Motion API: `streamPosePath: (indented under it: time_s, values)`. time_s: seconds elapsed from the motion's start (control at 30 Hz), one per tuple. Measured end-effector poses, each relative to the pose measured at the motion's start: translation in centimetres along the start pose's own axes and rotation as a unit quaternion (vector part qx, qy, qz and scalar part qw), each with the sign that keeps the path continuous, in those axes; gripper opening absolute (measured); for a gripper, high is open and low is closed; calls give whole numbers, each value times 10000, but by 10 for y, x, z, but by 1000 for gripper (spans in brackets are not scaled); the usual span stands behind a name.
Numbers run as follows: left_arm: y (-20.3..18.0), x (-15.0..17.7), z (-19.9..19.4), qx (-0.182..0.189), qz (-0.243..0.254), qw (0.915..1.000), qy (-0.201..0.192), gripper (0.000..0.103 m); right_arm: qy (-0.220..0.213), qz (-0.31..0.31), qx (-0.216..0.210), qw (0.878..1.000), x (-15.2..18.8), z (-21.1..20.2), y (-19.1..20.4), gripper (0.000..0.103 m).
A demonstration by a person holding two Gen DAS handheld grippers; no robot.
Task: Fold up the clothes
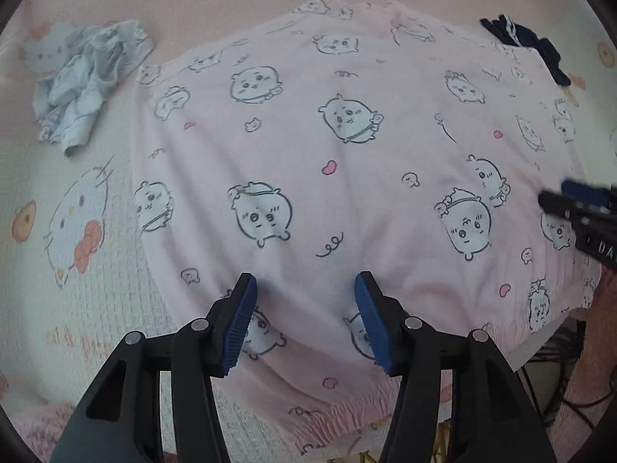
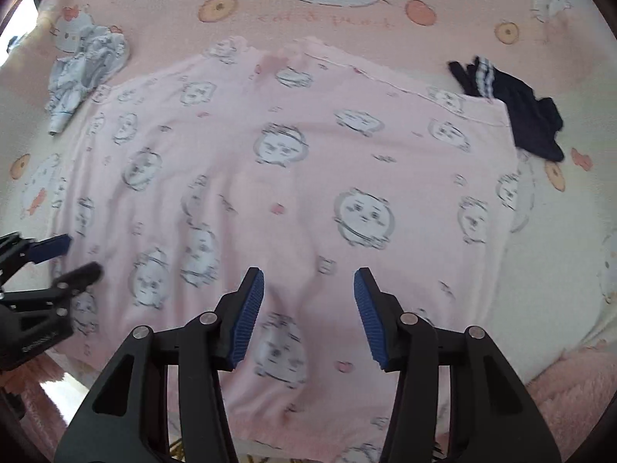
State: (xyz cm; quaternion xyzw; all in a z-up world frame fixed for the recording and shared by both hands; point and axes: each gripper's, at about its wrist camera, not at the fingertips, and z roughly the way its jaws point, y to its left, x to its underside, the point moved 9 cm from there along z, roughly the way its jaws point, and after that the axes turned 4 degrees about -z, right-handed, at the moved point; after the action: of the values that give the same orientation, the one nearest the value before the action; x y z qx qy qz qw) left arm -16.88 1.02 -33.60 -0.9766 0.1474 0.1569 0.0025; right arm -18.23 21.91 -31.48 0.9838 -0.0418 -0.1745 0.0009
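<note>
Cartoon-print bedspread [image 1: 96, 270] carries a spread pink garment [image 1: 308, 154]; left claw [image 1: 305, 285] and right claw [image 2: 308, 281] gape wide, empty.

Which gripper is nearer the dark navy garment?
Right. The right gripper is over the pink garment's right half; the navy garment lies beyond. The left gripper sits further left.

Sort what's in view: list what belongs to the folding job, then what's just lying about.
Belongs to the job:
pink printed garment, spread flat
left gripper, jaws open above it
right gripper, jaws open above it

Lying about:
crumpled light blue garment
dark navy garment
cartoon-cat bedcover underneath
</note>
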Motion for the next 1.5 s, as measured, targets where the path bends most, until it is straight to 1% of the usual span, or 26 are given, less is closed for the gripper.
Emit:
streamPosePath:
  time_s: [0.03,0.07,0.13,0.17,0.23,0.33,0.37,0.43,0.5,0.6,0.7,0.8,0.83,0.9,0.93,0.97,1.03,1.1,1.17,1.2,1.23,1.3,1.33,1.37,1.43,1.5]
  values:
    - [1,2,-3,38,-77,10000,29,56,38,57,74,9999,6,-1,-9,50]
    - [2,3,-6,85,-148,9998,64,56,-29,185,-5,9998,9,-6,-16,49]
    - [-4,2,-19,521,-253,9983,-63,56,15,348,-113,9993,14,-16,-22,49]
    - [-10,1,-24,729,-301,9968,-160,56,-113,332,-189,9992,13,-22,-20,49]
    - [-23,-1,-35,1141,-396,9920,-361,56,-287,207,-329,9988,14,-31,-9,49]
    - [-49,1,-35,1278,-173,9905,-476,56,-298,-22,-545,9981,20,-33,19,49]
    - [-56,3,-28,1186,-37,9921,-398,56,-244,-158,-580,9979,24,-31,28,48]
    - [-57,14,-5,716,184,9973,-28,56,-44,-454,-396,9982,36,-23,38,48]
    - [-53,19,-8,609,276,9978,-24,56,29,-619,-261,9977,45,-18,35,47]
    - [-30,34,-16,250,106,9995,154,56,122,-324,-363,9987,57,-25,19,48]
    - [-17,45,-25,549,-385,9976,140,56,215,5,-484,9986,68,-33,2,48]
    - [-11,40,-28,887,-809,9927,119,56,-58,-202,-240,9995,64,-40,1,48]
    - [-8,40,-24,806,-851,9929,180,56,-130,-243,-219,9994,63,-41,3,49]
    - [4,48,-11,349,-830,9948,483,56,8,-294,-59,9995,66,-33,2,49]
    - [6,49,-14,321,-843,9947,484,56,186,-303,55,9994,72,-28,-2,49]
    - [8,50,-17,312,-859,9947,470,56,198,-234,-22,9995,75,-28,-5,49]
    - [17,51,-25,466,-1173,9913,362,56,201,93,-211,9995,77,-36,-18,49]
    - [27,51,-32,627,-1498,9864,250,56,-2,450,-404,9982,74,-47,-31,49]
    - [40,58,-27,470,-1751,9825,432,56,-78,645,-523,9965,72,-53,-38,50]
    - [48,65,-21,118,-1679,9838,625,56,-7,651,-441,9969,75,-51,-42,50]
    - [51,68,-21,33,-1682,9834,678,58,148,586,-245,9979,80,-47,-47,50]
    - [58,75,-24,-80,-1706,9824,757,58,362,623,-66,9974,89,-40,-58,50]
    - [63,75,-27,-237,-1719,9821,729,58,464,651,12,9968,93,-37,-64,50]
    - [67,72,-31,-325,-1732,9827,575,58,435,662,28,9969,92,-39,-66,50]
    - [59,66,-33,224,-1895,9806,437,58,289,662,20,9974,88,-45,-67,50]
    - [48,62,-31,852,-2100,9732,392,58,169,629,-17,9979,86,-47,-64,50]
